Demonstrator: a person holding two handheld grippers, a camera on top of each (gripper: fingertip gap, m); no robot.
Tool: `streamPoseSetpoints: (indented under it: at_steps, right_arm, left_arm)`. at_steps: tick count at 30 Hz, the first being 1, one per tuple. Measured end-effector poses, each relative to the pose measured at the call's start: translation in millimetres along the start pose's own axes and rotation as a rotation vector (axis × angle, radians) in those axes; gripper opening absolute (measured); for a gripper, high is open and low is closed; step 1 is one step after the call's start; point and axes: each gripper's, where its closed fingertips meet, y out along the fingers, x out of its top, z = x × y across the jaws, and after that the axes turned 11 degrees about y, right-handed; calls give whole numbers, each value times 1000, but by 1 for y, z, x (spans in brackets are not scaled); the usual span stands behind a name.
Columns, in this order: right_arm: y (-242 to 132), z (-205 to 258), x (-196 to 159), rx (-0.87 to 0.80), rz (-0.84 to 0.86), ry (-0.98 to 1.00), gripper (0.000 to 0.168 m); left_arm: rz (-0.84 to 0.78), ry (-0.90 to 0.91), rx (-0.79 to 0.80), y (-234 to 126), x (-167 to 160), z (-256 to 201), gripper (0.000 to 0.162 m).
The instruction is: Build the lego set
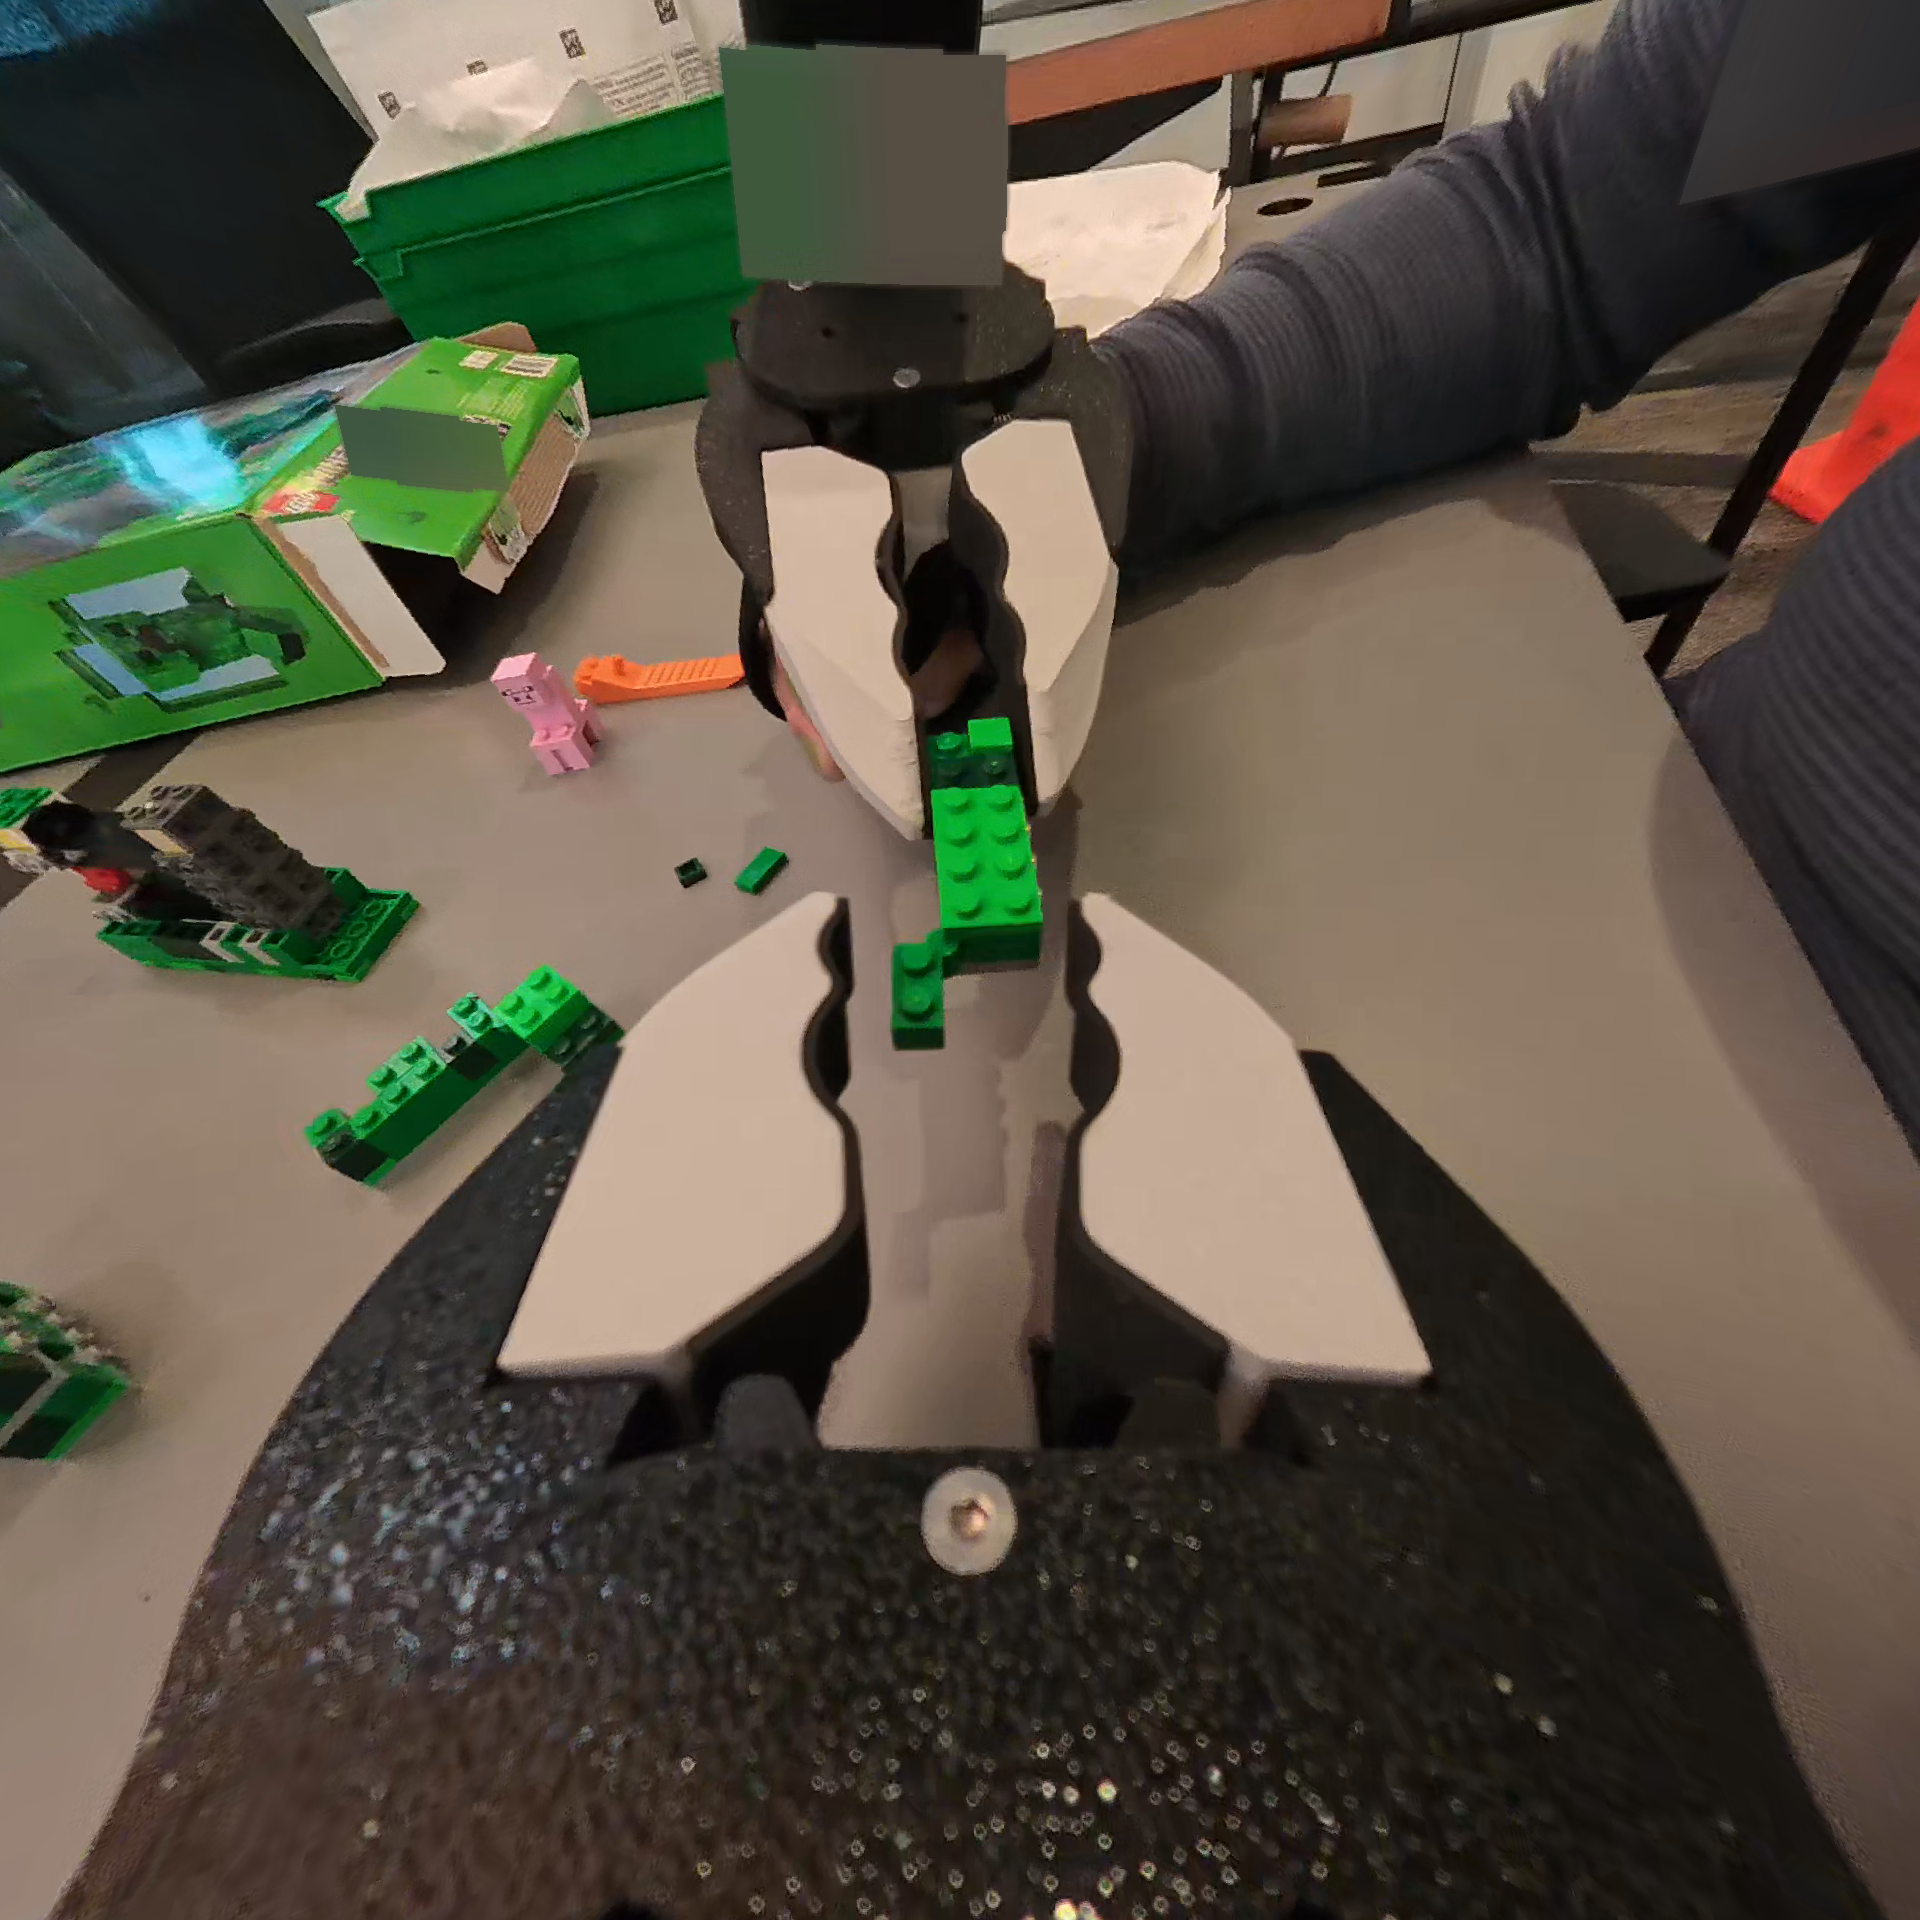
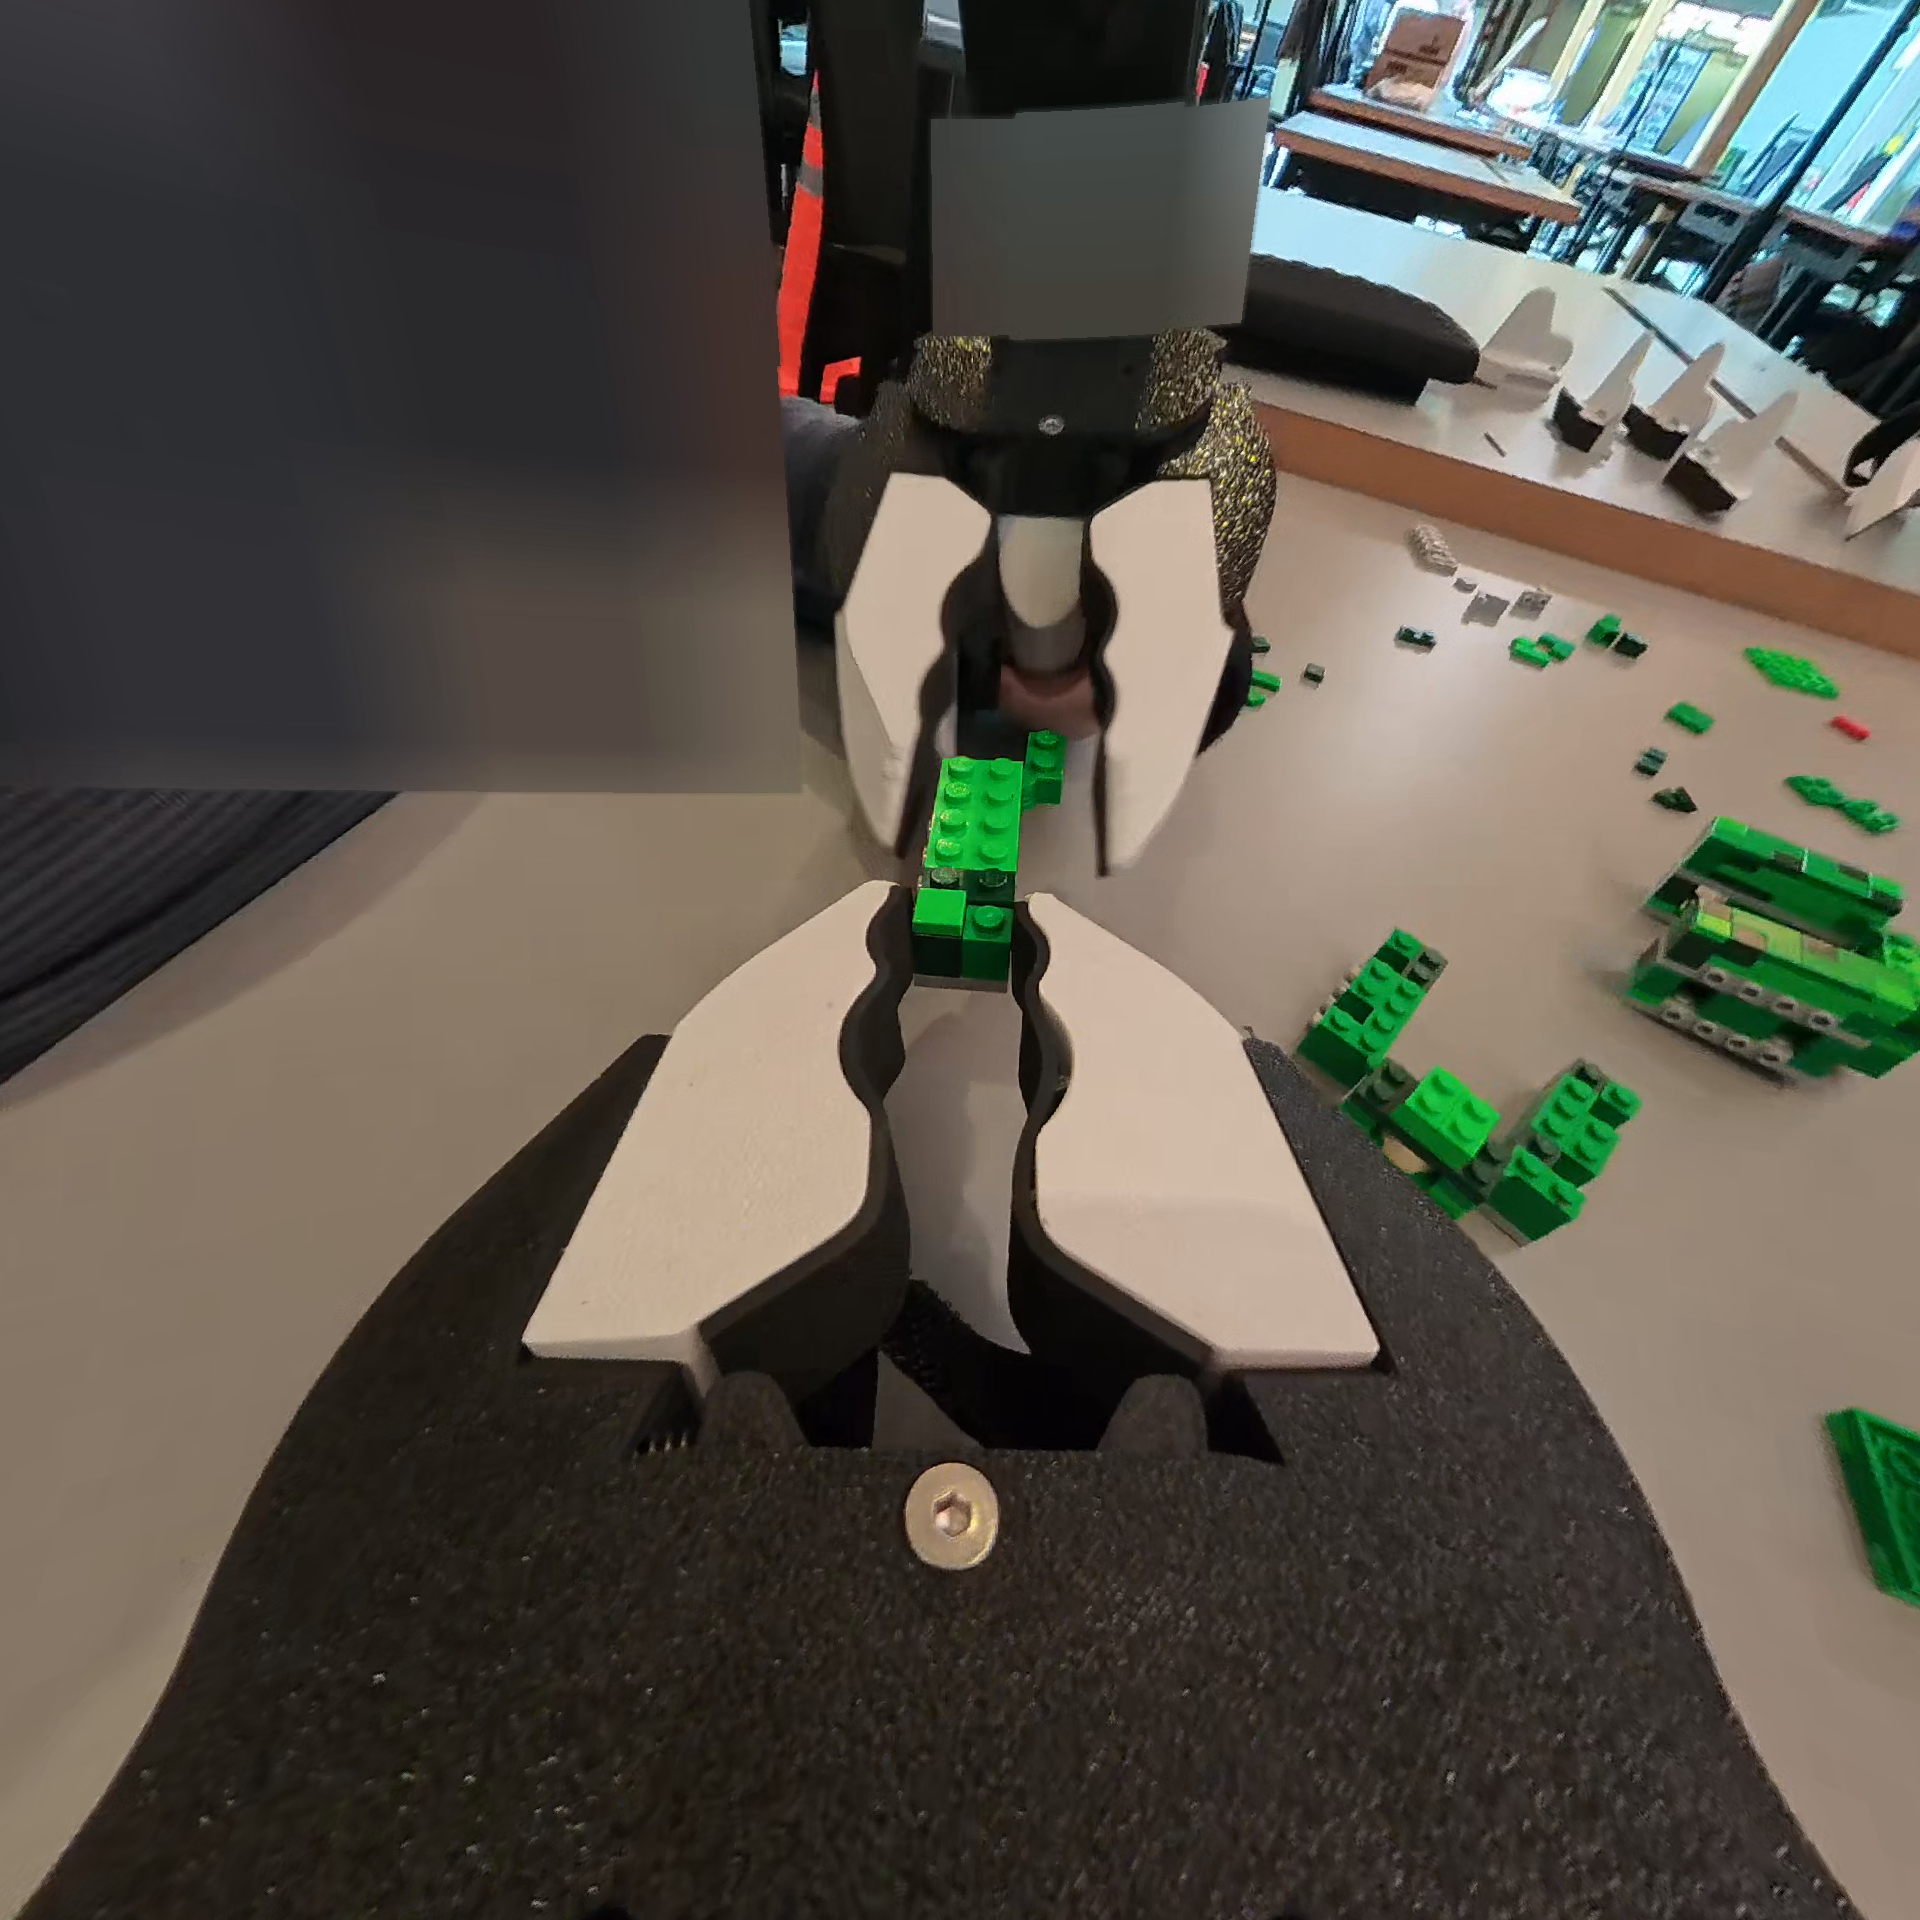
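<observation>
Your grey desk (image 1: 1351, 831) carries everything, with a green set box (image 1: 187, 613) lying open at its far left edge in the left wrist view. Your right tool (image 2: 961, 914) is clenched on one end of the green brick assembly (image 2: 971, 831), holding it out between the two tools and above the desk. Your left tool (image 1: 961, 914) is released: its fingers stand apart on either side of the assembly's free end, not touching it. Beside them on the desk lie a stepped green build (image 1: 457, 1070), a pink pig figure (image 1: 551, 712), an orange brick separator (image 1: 655, 677) and two tiny green pieces (image 1: 732, 871).
</observation>
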Motion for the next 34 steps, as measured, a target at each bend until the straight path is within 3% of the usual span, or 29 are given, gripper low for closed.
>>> streamPoseSetpoints:
  at_steps: [2,8,10,13,15,18,21,25,34]
  right_arm:
    - [1,-1,0,-14,-2,-8,17]
    - [-2,-9,7,-84,-57,-30,19]
    - [-15,-22,22,-188,-193,-39,32]
    - [-55,-56,44,-435,-460,-19,26]
    - [-85,-79,47,-644,-535,-38,25]
    - [-105,-94,42,-827,-512,-58,18]
    - [-106,-101,36,-935,-426,-127,0]
    - [-100,-101,33,-940,-375,-156,0]
    - [-123,-113,30,-995,-468,-24,0]
  left_arm:
    - [-10,13,5,-1,1,0,27]
    - [-20,21,41,-3,2,5,26]
    - [-23,25,76,-6,1,11,26]
    - [-40,16,109,-11,2,17,26]
    - [-42,11,105,-11,2,16,26]
    - [-20,17,94,-8,-1,14,26]
    - [-11,23,91,-7,-2,14,26]
    - [-18,14,93,-8,-2,15,26]
    - [-10,21,102,-7,-2,15,26]
